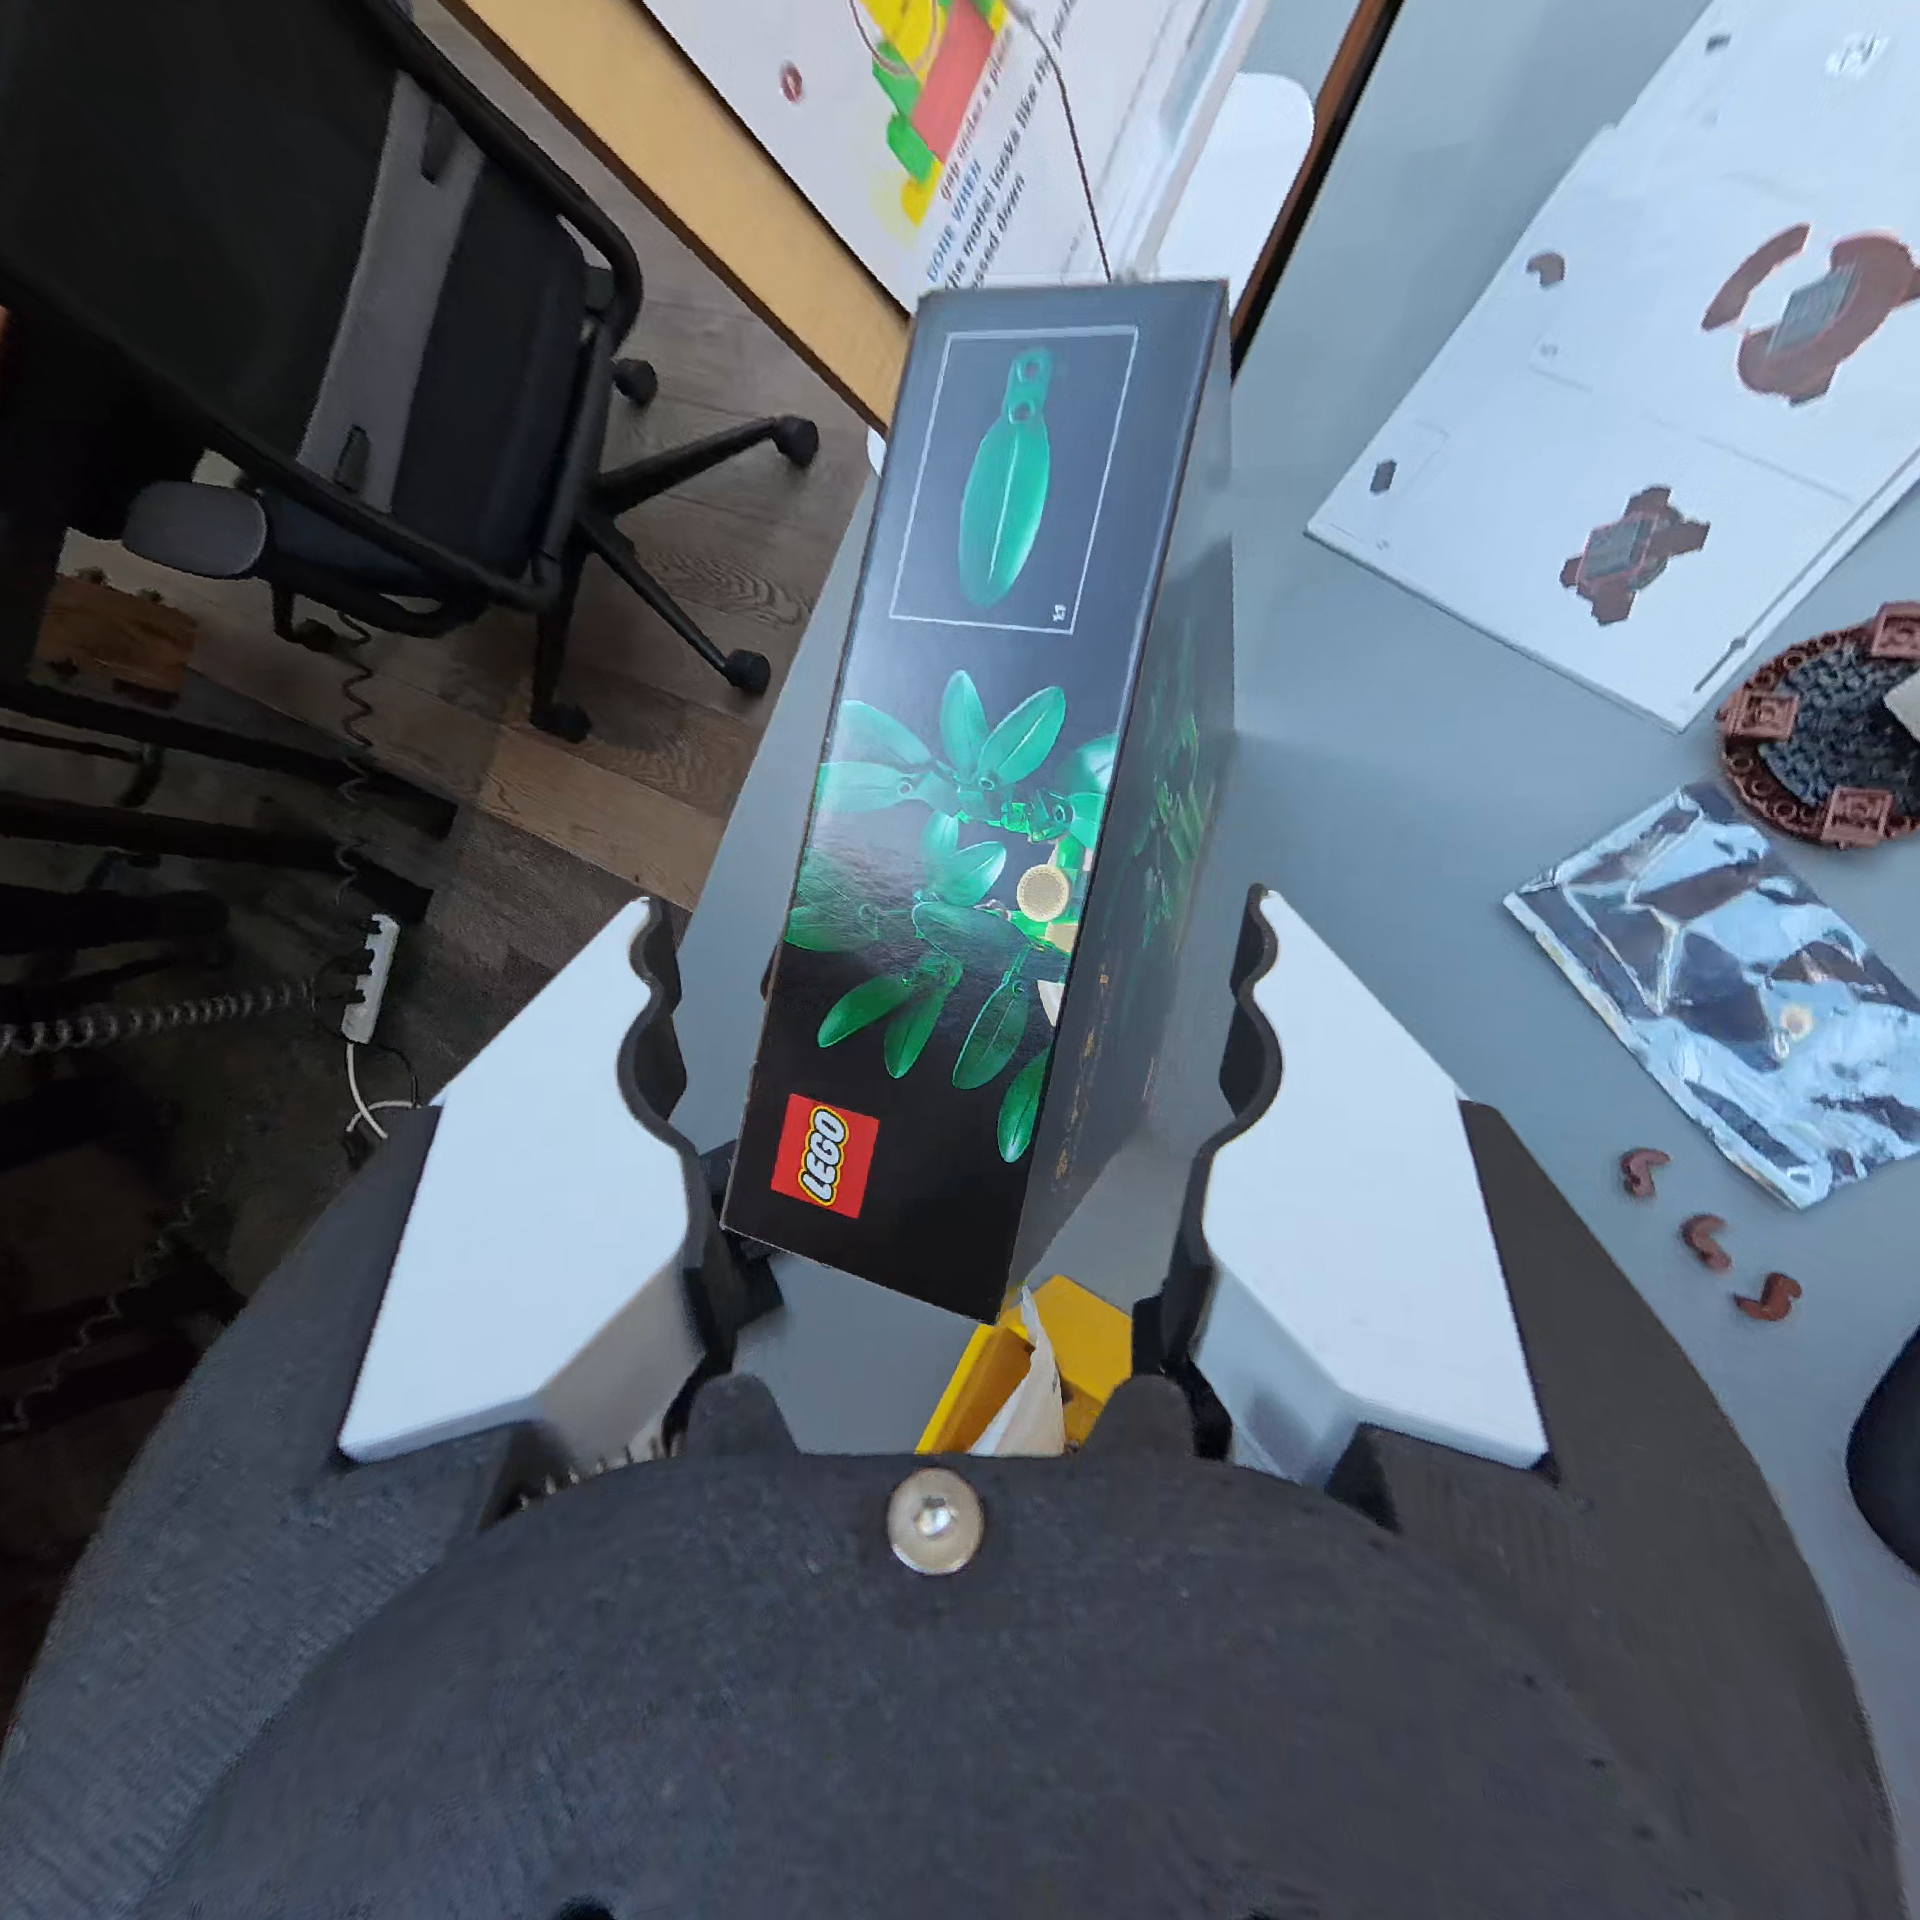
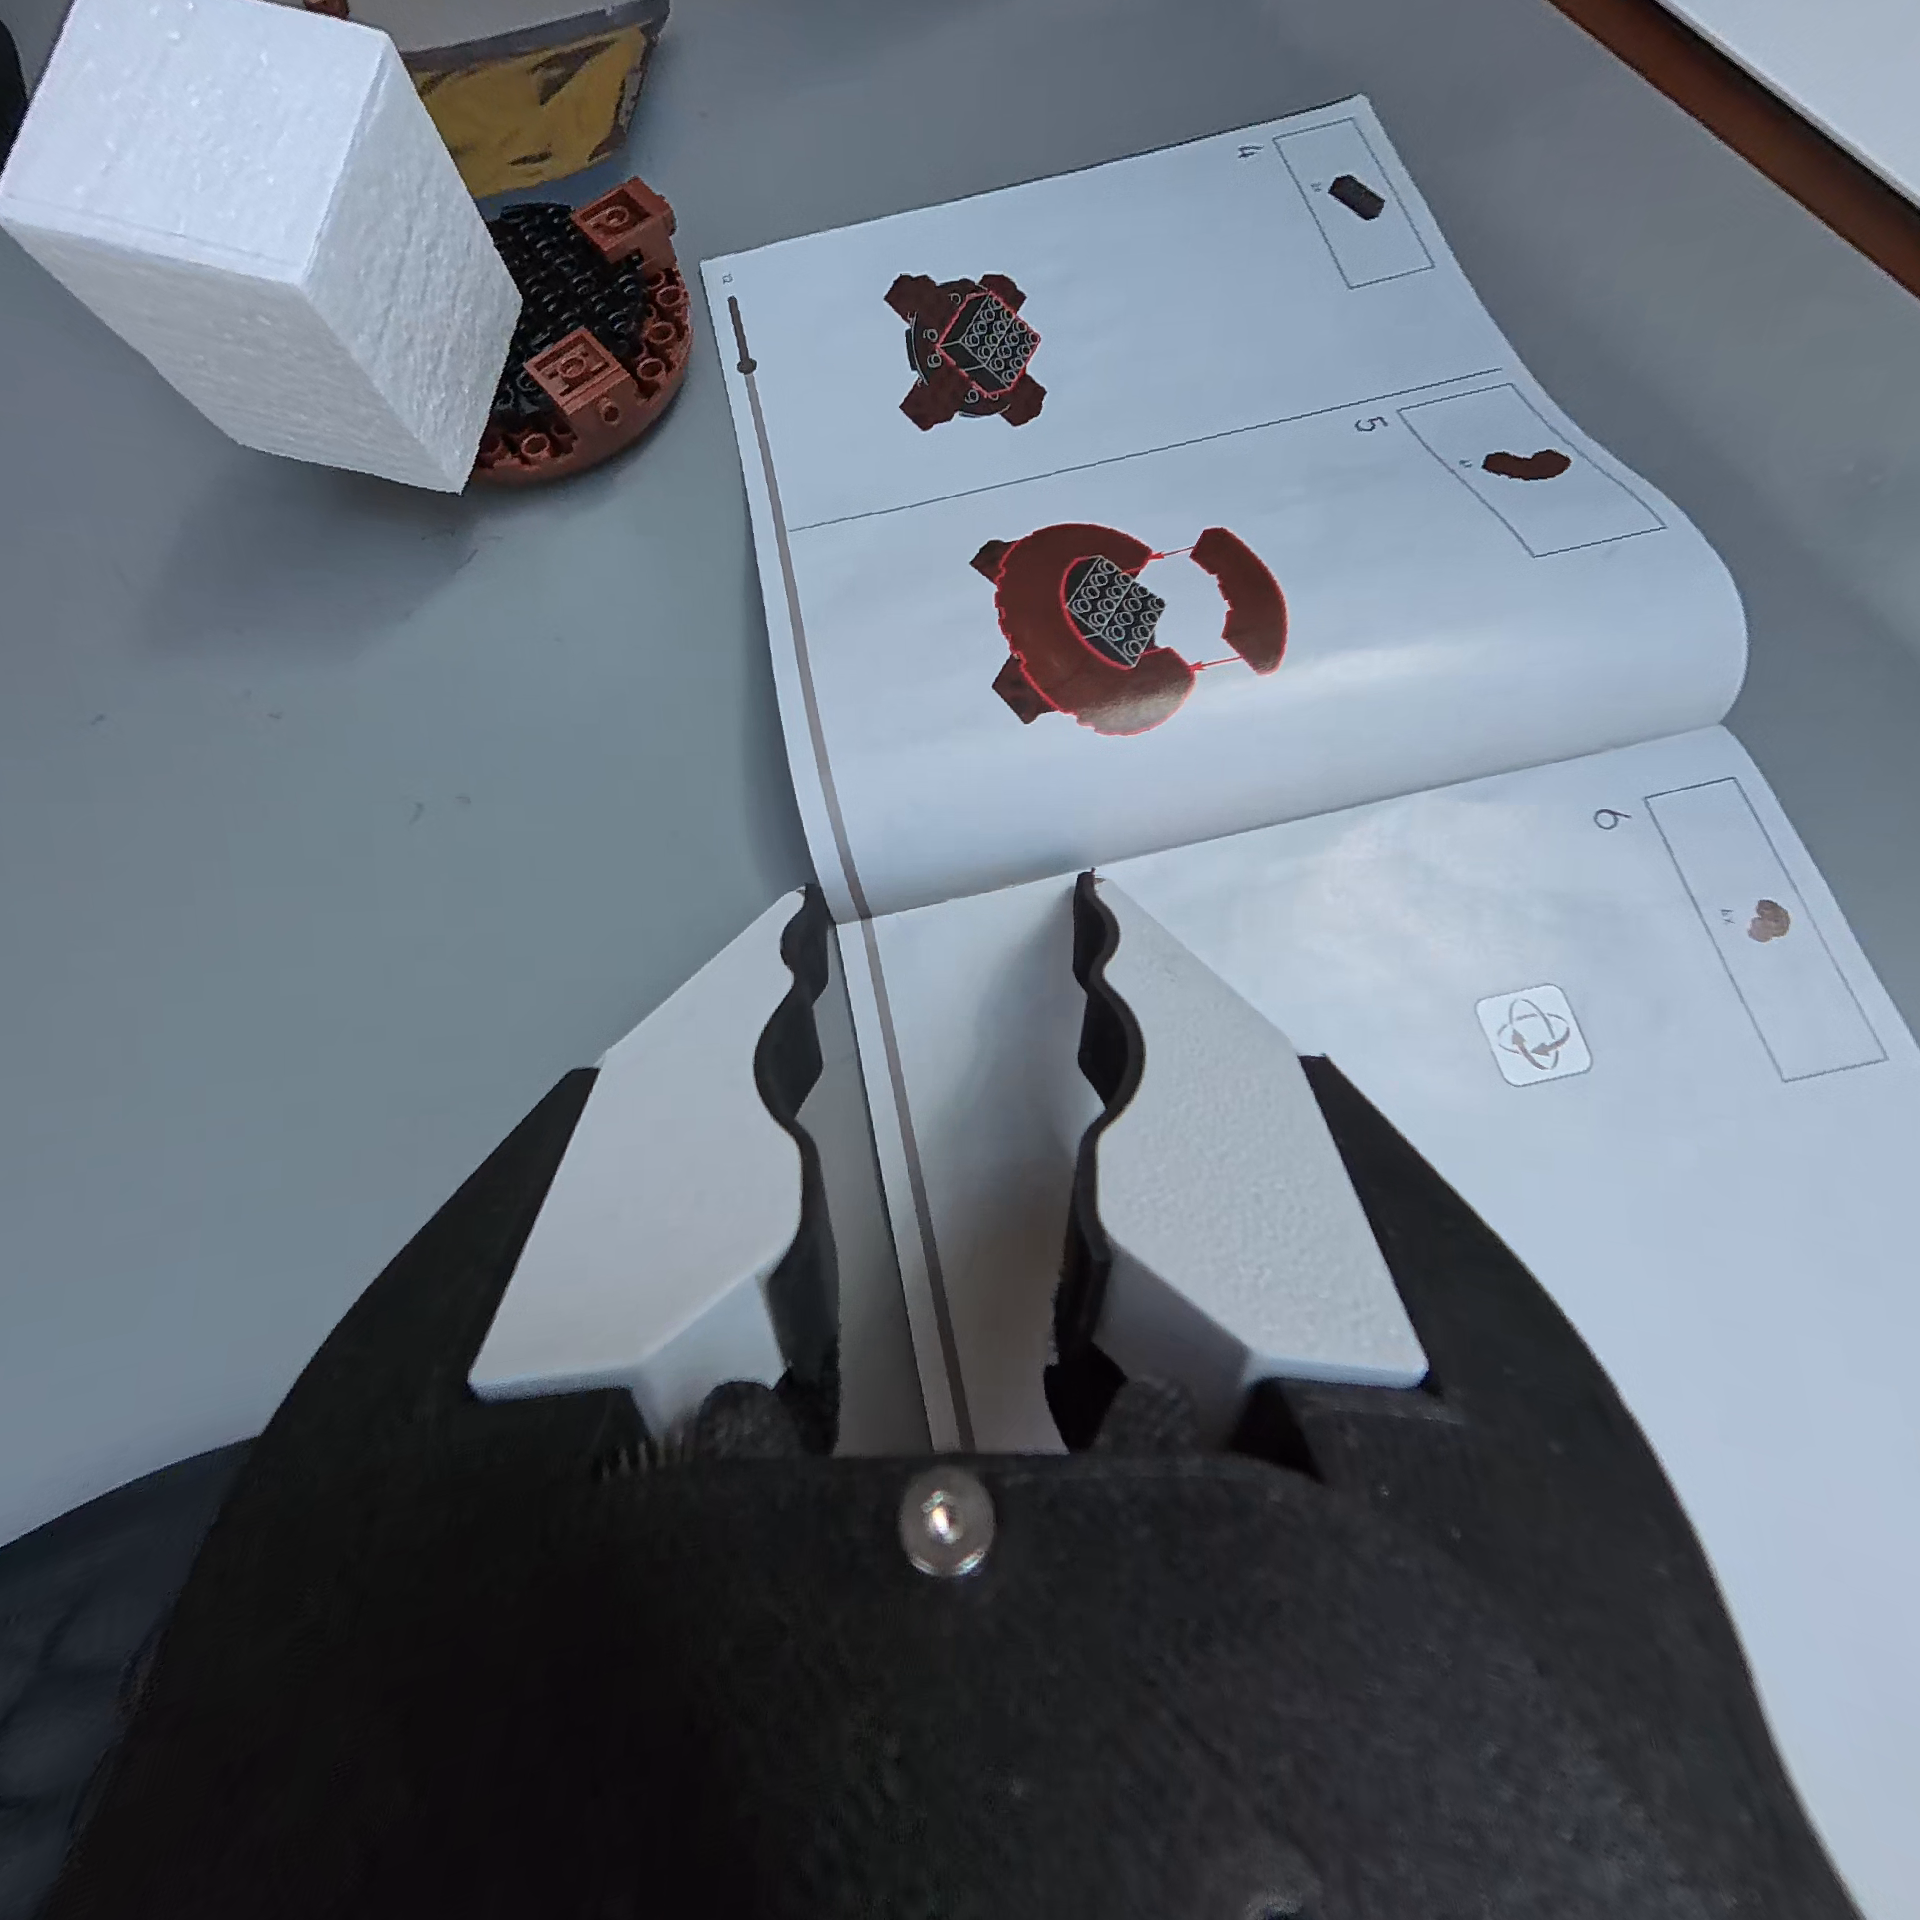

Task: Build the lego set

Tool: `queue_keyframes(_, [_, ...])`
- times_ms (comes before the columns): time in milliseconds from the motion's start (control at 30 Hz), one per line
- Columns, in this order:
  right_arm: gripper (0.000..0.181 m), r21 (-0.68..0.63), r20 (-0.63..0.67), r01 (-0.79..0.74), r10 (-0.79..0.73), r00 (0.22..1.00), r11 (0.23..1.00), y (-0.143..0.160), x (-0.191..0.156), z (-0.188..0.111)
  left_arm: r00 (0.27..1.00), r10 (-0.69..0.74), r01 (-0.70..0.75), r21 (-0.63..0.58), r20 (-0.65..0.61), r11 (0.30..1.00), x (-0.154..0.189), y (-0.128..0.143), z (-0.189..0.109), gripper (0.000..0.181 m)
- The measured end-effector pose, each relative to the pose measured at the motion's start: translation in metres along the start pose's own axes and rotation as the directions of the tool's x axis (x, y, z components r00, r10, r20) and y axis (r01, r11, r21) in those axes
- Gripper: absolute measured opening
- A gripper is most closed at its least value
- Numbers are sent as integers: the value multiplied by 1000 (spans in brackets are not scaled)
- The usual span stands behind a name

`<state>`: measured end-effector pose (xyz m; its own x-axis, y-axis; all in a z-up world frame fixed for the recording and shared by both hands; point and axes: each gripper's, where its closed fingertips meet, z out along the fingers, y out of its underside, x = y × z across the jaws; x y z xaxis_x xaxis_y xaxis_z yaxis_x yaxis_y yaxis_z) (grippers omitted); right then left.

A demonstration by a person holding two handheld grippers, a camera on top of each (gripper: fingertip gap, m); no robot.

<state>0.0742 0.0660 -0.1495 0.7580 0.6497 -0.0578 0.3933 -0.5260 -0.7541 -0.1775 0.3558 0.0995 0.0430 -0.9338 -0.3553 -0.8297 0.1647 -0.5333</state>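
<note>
A black Lego box (image 1: 987, 727) with green leaves printed on it stands tilted between the fingers of my left gripper (image 1: 956, 904). The jaws are wide apart, with a gap on each side of the box. My right gripper (image 2: 945, 894) is open and empty just over the left edge of the open instruction booklet (image 2: 1247, 520), which also shows in the left wrist view (image 1: 1662, 364). The round brown and black Lego base (image 2: 592, 332) sits at the far left; it also shows in the left wrist view (image 1: 1829, 748). Three small brown curved pieces (image 1: 1704, 1242) lie loose on the table.
A white foam block (image 2: 260, 239) leans against the base. A round container with a yellow pattern (image 2: 540, 94) stands behind it. A crumpled foil bag (image 1: 1714, 997) lies near the base. A yellow object (image 1: 1070, 1351) is under the box. The table edge, floor and an office chair (image 1: 416, 364) are to the left. Left tips to right tips: about 45 cm. The white foam block (image 2: 260, 239) lies around 12 cm away from my right fingertips.
</note>
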Motion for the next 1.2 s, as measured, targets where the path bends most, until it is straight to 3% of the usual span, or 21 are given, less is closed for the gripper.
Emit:
queue_keyframes(167, [46, 6, 19, -8, 7, 1000, 1000, 1, -1, -1, 998, 48, -55, -150, -48, 987, 2, 15, 15, 107])
queue_keyframes(867, [45, -22, 39, 7, -6, 999, 1000, 6, -26, -5, 984, 53, -106, -323, -170, 940, 0, 25, 40, 78])
queue_keyframes(1200, [45, -7, 49, 11, -10, 999, 1000, 8, -28, -6, 989, 91, -125, -334, -116, 934, 6, -8, 22, 77])
